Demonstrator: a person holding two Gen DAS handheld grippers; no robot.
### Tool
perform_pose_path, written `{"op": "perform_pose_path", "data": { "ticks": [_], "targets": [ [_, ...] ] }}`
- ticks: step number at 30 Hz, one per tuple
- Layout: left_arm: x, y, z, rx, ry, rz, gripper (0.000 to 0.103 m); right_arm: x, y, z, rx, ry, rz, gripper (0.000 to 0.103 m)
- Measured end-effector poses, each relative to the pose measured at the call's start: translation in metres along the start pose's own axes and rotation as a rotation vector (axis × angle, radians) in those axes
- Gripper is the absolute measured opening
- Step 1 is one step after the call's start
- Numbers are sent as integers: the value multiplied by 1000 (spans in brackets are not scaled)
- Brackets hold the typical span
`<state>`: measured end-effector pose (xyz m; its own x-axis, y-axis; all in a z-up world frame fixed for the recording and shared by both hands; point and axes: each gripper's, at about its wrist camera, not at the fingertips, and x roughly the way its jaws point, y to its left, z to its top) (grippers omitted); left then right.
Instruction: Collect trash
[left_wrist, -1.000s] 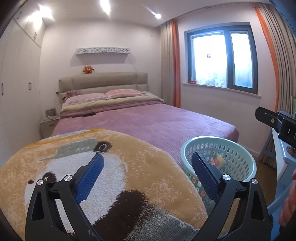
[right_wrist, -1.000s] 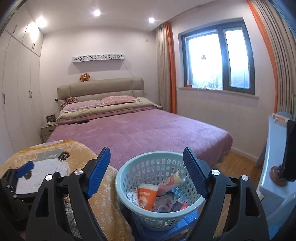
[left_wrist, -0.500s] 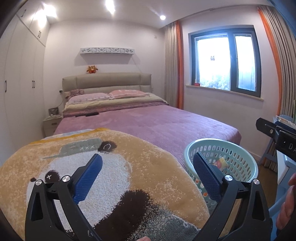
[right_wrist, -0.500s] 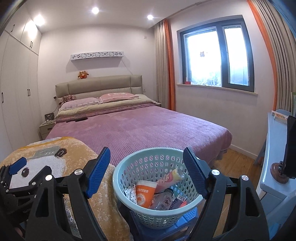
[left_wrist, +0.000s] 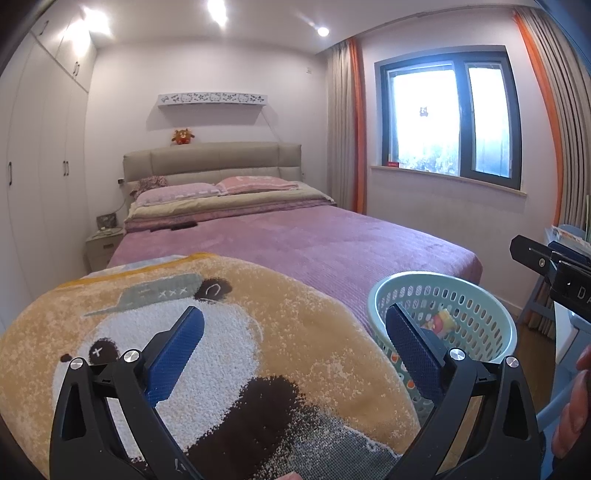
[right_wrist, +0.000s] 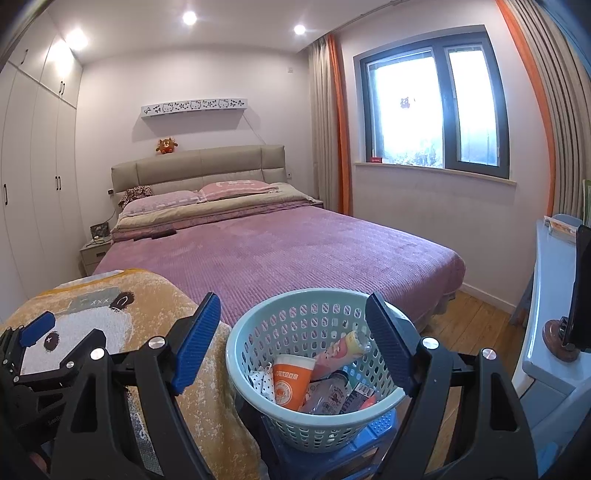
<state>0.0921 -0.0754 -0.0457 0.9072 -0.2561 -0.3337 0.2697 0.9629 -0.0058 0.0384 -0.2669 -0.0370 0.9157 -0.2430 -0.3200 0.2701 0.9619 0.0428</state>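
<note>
A light-green perforated basket stands on a blue stool. It holds trash: an orange cup, a pink wrapper tube and other packets. The basket also shows in the left wrist view. My right gripper is open and empty, hovering just in front of and above the basket. My left gripper is open and empty above the panda blanket, left of the basket. The left gripper also shows in the right wrist view.
A bed with a purple cover fills the middle of the room. A light blue desk stands at the right with a black stand on it. Wardrobes line the left wall. Wooden floor shows beside the bed.
Both grippers have risen and drawn back slightly, so the basket sits a little lower and smaller in view. Both stay open and empty.
</note>
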Motion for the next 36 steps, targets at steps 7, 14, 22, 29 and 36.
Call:
{"op": "perform_pose_path", "data": {
  "ticks": [7,14,22,29,36],
  "targets": [
    [1,1,1,-2,0,3,95,-1,1,1,-3,3,0,77],
    [3,3,1,-6,2,3,96,1,-1,1,-4,11,4,77],
    [2,2,1,-4,1,5,95,2,-2,1,-3,13,5,77],
    [2,2,1,0,-2,7,95,3,-3,1,0,16,6,77],
    [2,2,1,1,-2,8,95,3,-2,0,-1,17,7,77]
  ]
}}
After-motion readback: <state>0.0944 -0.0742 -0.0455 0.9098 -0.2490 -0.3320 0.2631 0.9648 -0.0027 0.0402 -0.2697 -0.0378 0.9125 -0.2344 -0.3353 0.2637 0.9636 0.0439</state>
